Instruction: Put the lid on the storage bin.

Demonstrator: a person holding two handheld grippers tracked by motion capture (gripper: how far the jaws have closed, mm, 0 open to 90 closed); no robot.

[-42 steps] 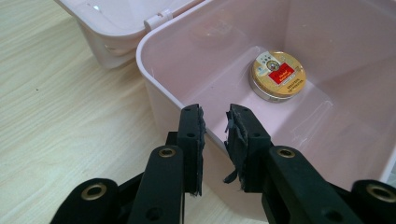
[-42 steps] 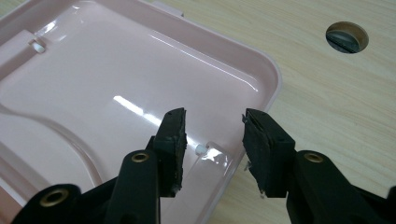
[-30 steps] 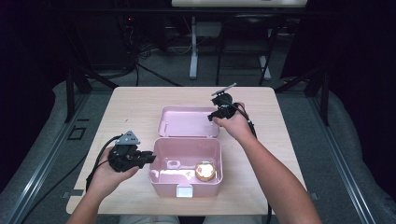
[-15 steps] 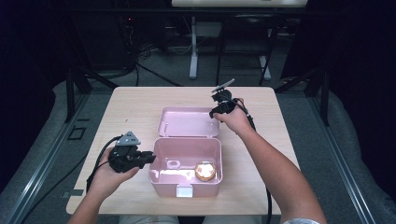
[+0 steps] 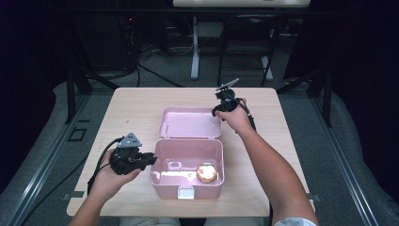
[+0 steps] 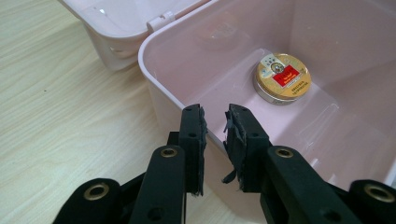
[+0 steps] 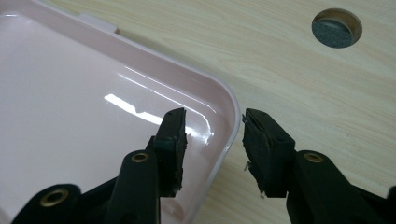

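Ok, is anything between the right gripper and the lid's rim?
Nothing visible. The right gripper already straddles the lid at its corner rim, one jaw inside, one outside over the table, pads not yet pressing.

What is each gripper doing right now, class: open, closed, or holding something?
Left gripper: closed on the pink box wall.
Right gripper: open, jaws astride the lid rim, not pressing.
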